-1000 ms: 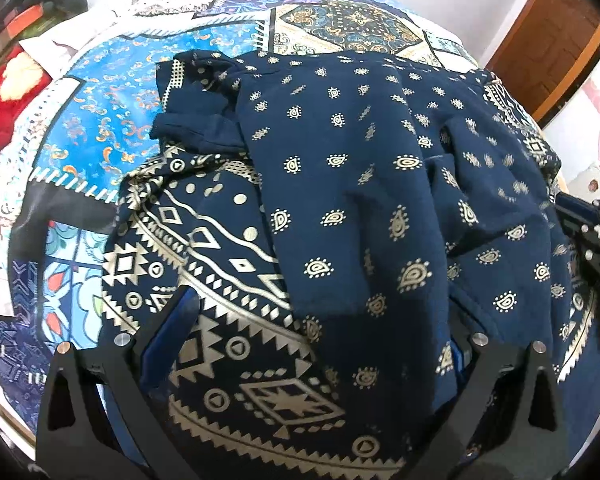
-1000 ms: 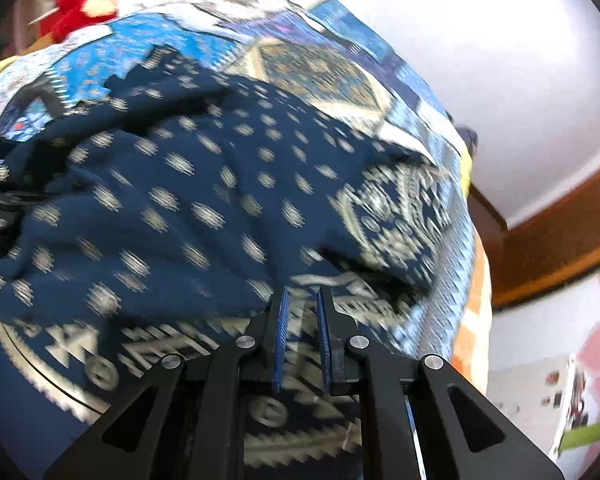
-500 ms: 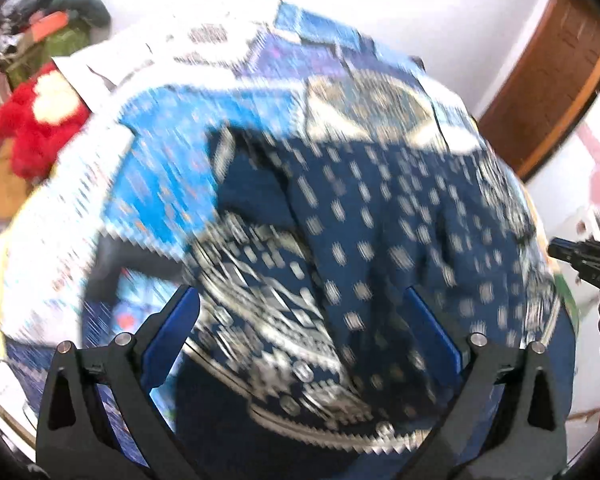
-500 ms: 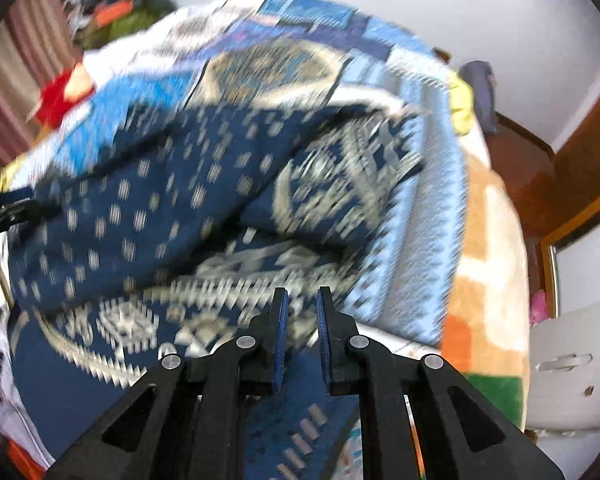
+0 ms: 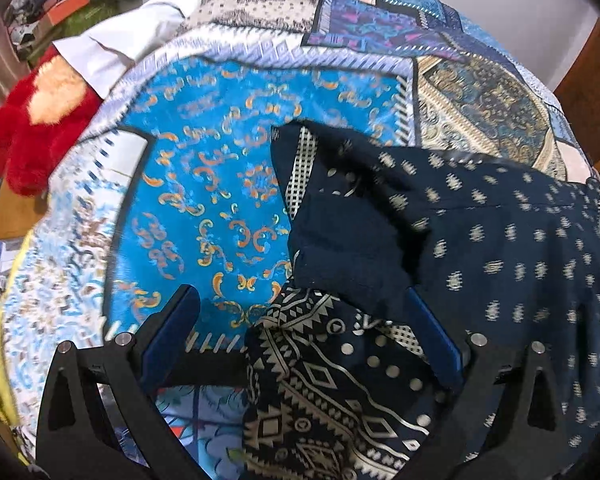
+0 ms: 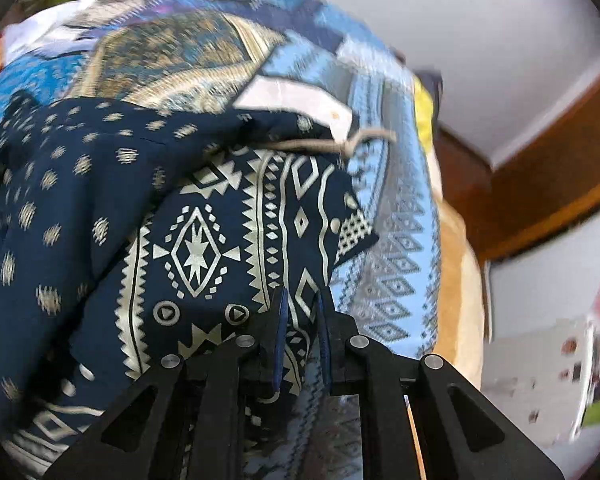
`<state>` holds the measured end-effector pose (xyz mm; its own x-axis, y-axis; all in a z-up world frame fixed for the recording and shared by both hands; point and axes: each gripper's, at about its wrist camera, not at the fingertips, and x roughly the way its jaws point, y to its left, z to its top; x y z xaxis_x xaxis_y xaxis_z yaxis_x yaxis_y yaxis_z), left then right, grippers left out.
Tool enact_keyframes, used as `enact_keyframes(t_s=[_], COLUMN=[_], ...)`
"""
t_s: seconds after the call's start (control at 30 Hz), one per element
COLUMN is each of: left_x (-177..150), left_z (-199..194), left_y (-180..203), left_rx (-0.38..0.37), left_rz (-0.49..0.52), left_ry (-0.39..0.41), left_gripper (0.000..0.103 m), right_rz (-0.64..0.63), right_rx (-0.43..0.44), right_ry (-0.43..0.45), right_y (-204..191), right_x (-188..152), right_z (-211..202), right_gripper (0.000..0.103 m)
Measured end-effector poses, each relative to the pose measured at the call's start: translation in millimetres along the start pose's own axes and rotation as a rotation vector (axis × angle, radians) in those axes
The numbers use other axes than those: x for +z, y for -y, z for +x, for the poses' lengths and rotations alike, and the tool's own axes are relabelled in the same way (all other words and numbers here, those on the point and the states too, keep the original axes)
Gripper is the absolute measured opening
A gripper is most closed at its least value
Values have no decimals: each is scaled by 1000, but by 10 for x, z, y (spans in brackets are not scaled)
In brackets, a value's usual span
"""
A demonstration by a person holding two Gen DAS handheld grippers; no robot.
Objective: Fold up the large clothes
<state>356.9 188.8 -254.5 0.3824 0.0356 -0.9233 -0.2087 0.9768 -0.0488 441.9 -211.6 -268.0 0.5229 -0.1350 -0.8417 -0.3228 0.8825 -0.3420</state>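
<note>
A bed's patchwork bedspread carries the navy patterned garment, which now lies bunched toward the right, more blue quilt bared than a second ago. The left hand-held gripper hangs spread and empty; the right hand-held gripper stays clenched on the garment's border, so the fold looks underway.

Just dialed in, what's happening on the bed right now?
A person with two handheld grippers is folding a navy patterned garment on a patchwork bedspread. The right gripper is shut on the garment's geometric-print border. The left gripper is open above the garment's other end, holding nothing. The garment lies bunched, not yet neatly folded.
</note>
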Motion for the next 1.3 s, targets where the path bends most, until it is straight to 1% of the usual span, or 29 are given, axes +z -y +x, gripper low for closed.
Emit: enact_keyframes(t_s=[0.07,0.1,0.13,0.17,0.2,0.23,0.3,0.33,0.37,0.43,0.47,0.5,0.57,0.6,0.63,0.67,0.7,0.77,0.8,0.83,0.87,0.9,0.93,1.0,1.07,1.2,1.23,1.3], left_x=[-19,-21,-15,-21,-22,-25,-2,23,58,139,195,234,323,371,407,445,483,529,549,565,581,595,616,671,750,1012,1085,1152], left_z=[64,103,132,144,148,150,160,168,181,250,322,371,489,565,621,696,767,805,809,805,785,758,719,633,480,165,104,73], left_y=[-22,-42,-65,-85,-100,-116,-138,-142,-152,-161,-160,-153,-125,-93,-56,-5,60,177,239,284,333,366,409,469,450,214,161,99], left_rx=[4,15,24,23,19,14,7,5,0,-25,-49,-67,-116,-144,-162,-179,-175,-153,-147,-152,-159,-166,-170,-112,-78,-93,-86,-63], left_rz=[7,9,8,5,3,2,9,9,8,-11,-23,-32,-56,-65,-66,-64,-54,-18,4,17,26,34,50,86,101,42,34,33], left_ry=[-11,-20,-27,-27,-24,-21,-13,-11,-9,-12,-23,-30,-48,-61,-71,-85,-94,-71,-58,-51,-43,-37,-33,3,51,157,184,207], left_gripper=[102,102,102,102,102,102,102,102,102,102,102,102,102,102,101,100,98,92,79,62,53,31,25,23,22,22,22,22], right_rz=[-28,-37,-35,-24,1,47,167,220,251,338,370,400,436,448,452,455,456,438,430,426,423,419,413,359,319,252,243,236], right_rx=[-16,-33,-83,-148,-190,-140,-1,54,84,178,240,311,407,455,484,505,498,477,471,469,473,490,493,471,446,406,394,378], right_ry=[28,40,52,61,68,62,24,11,8,20,35,49,59,54,42,22,15,39,44,42,36,28,26,38,54,127,138,153], right_y=[4,17,45,90,173,292,548,650,709,841,881,878,852,806,736,679,642,568,528,506,476,455,443,359,307,247,218,160], right_x=[-69,-92,-112,-116,-120,-126,-143,-148,-150,-155,-146,-143,-108,-42,10,84,134,241,305,374,398,426,474,688,869,1292,1416,1624], right_z=[-35,-44,-54,-46,-34,-20,33,44,49,23,4,-23,-9,42,100,205,269,326,356,414,429,443,471,532,549,531,553,610], right_gripper=[13,30,66,83,98,98,98,97,97,97,97,97,97,95,89,86,86,81,70,49,39,28,19,15,14,13,13,13])
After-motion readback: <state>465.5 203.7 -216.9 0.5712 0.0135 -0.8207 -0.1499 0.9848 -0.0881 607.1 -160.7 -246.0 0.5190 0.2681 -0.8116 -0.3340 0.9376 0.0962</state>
